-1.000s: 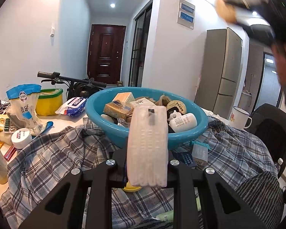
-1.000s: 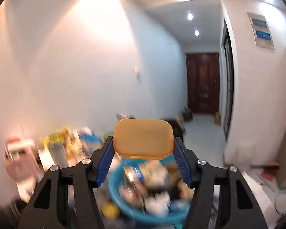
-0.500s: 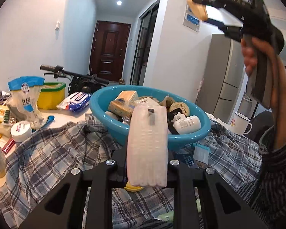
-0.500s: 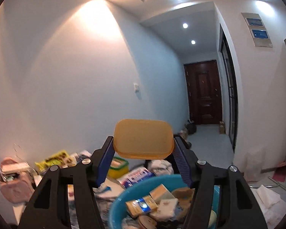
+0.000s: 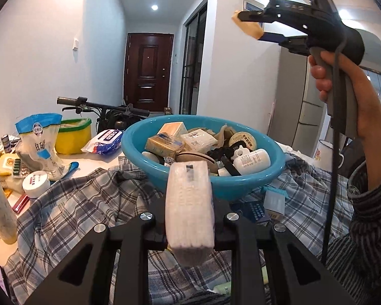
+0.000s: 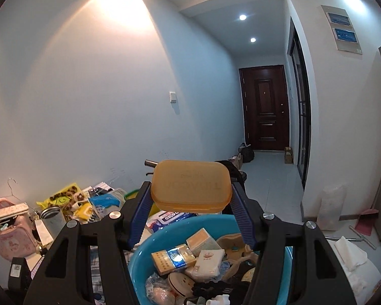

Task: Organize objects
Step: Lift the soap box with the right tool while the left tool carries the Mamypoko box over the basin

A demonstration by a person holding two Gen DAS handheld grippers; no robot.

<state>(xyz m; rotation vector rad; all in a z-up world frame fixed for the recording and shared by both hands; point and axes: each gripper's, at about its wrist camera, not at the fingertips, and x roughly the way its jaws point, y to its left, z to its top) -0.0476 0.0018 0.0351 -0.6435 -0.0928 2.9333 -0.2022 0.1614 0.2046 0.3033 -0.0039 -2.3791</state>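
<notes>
A cluttered table draped in a checked cloth (image 5: pixel 71 203), white walls, one dark door (image 5: pixel 146 71) down the hallway. One blue basin (image 5: pixel 149 152) sits on the cloth, heaped with small boxes and bottles. The left gripper (image 5: pixel 189 213) clamps one white tissue pack (image 5: pixel 189 211) just before the basin. The right gripper (image 6: pixel 190 200), raised above it, pinches one amber soap box (image 6: pixel 190 184).

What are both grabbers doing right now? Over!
Left gripper shut on white tissue pack. Right gripper shut on orange soap box, above the blue basin. Basin already piled full.
</notes>
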